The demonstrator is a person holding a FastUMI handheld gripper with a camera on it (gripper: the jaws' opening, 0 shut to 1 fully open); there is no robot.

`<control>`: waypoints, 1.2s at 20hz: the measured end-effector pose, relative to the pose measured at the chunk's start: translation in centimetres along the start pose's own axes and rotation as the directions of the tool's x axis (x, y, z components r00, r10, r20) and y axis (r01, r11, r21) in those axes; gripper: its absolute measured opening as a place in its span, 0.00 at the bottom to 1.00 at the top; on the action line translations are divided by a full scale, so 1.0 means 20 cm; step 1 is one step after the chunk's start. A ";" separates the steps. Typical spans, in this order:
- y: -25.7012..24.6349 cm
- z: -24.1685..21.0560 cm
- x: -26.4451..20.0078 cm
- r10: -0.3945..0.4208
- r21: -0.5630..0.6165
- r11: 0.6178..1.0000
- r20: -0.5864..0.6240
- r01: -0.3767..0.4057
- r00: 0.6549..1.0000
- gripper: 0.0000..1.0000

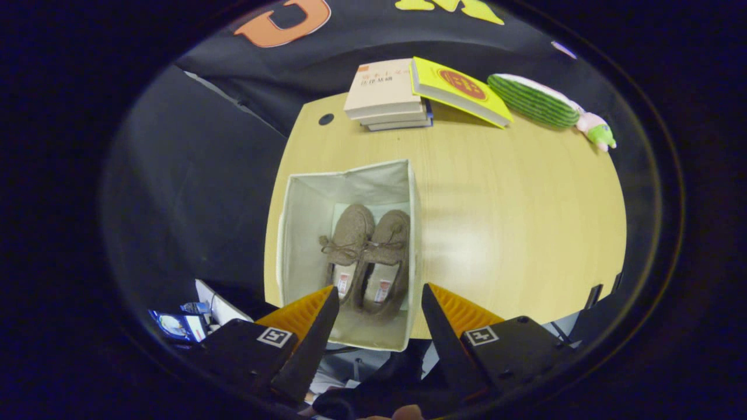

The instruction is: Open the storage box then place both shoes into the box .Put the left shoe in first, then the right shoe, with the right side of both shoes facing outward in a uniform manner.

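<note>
An open off-white fabric storage box (303,233) stands on the left part of a light wooden table (513,233). Two brown fuzzy shoes lie side by side on its floor, toes pointing away from me: one shoe (349,240) on the left, the other shoe (388,248) on the right, both with bows and labelled insoles. My gripper (379,297) hovers high above the near end of the box, open, with nothing between its fingers. The shoes' heels lie just ahead of the fingertips.
At the table's far edge sit a stack of books (385,96), a yellow book (461,90) leaning on it, and a green striped plush toy (543,105). A cable hole (326,119) marks the far left corner. Clutter (187,321) lies below the table's near left.
</note>
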State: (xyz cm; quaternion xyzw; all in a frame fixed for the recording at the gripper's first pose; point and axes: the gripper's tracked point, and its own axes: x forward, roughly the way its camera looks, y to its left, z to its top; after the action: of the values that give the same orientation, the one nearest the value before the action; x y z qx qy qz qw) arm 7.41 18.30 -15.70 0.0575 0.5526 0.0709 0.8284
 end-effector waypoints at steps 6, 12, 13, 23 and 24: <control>-0.20 0.03 -0.23 -0.059 -0.009 0.998 0.250 0.063 0.966 0.92; -0.46 0.08 -0.57 -0.154 0.010 0.985 0.495 0.172 0.855 0.93; -0.49 0.10 -0.65 -0.169 0.019 0.982 0.540 0.188 0.824 0.93; -0.59 0.15 -1.02 -0.156 0.058 0.980 0.809 0.188 0.567 0.93; -0.59 0.14 -1.02 -0.142 0.048 0.982 0.821 0.181 0.553 0.93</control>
State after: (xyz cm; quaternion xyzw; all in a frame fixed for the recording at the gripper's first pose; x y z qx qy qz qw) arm 2.79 2.99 1.90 0.0154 0.1064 -0.0288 0.9938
